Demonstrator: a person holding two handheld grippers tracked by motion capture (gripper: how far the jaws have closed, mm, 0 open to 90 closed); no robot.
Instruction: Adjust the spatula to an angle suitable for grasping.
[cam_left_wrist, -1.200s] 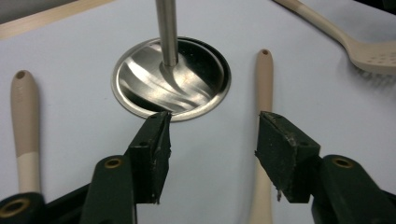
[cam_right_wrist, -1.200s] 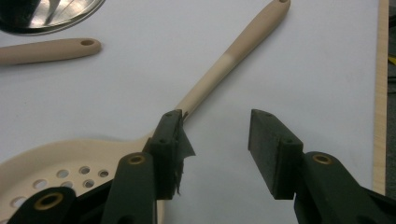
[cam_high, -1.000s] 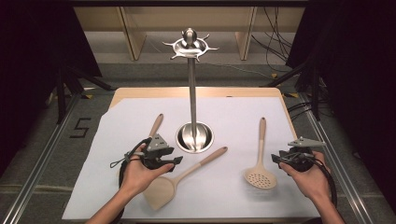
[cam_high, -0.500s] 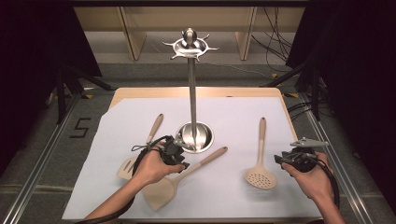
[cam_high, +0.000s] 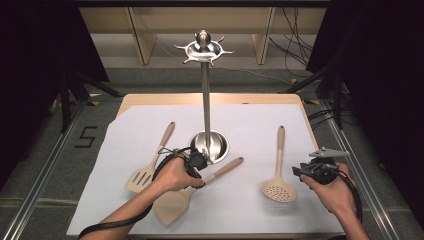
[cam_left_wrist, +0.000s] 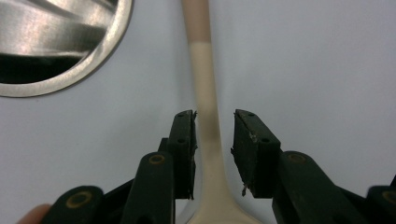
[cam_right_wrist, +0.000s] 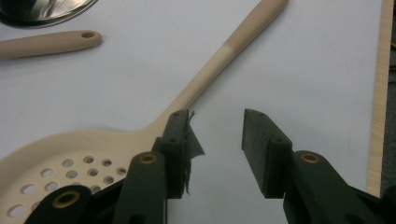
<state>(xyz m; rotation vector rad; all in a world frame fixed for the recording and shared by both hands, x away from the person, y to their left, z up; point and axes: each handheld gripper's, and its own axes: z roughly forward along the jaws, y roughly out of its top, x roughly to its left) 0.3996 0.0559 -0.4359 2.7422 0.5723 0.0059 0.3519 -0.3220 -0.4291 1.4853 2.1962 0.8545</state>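
Observation:
A solid beige spatula (cam_high: 172, 205) lies slanted on the white sheet, its handle (cam_left_wrist: 205, 84) running between the jaws of my left gripper (cam_left_wrist: 214, 121). Those jaws have just been closing; one pad touches the handle, and a narrow gap remains at the other, so the gripper is open. In the high view my left gripper (cam_high: 197, 162) sits low beside the steel stand's base (cam_high: 210, 145). A perforated skimmer (cam_high: 279, 189) lies at the right. My right gripper (cam_right_wrist: 217, 116) is open just beside the skimmer (cam_right_wrist: 93, 144) neck, nothing between its jaws.
A slotted spatula (cam_high: 140, 177) lies left of my left hand. The tall steel stand (cam_high: 205, 90) with hooks on top rises from the sheet's middle. Its base (cam_left_wrist: 60, 42) is close to the left gripper. The table's wooden edge (cam_right_wrist: 379, 93) runs near the right gripper.
My left hand has moved right, from over the slotted spatula to the solid spatula's handle, and its jaws have narrowed around that handle. The right hand has stayed put.

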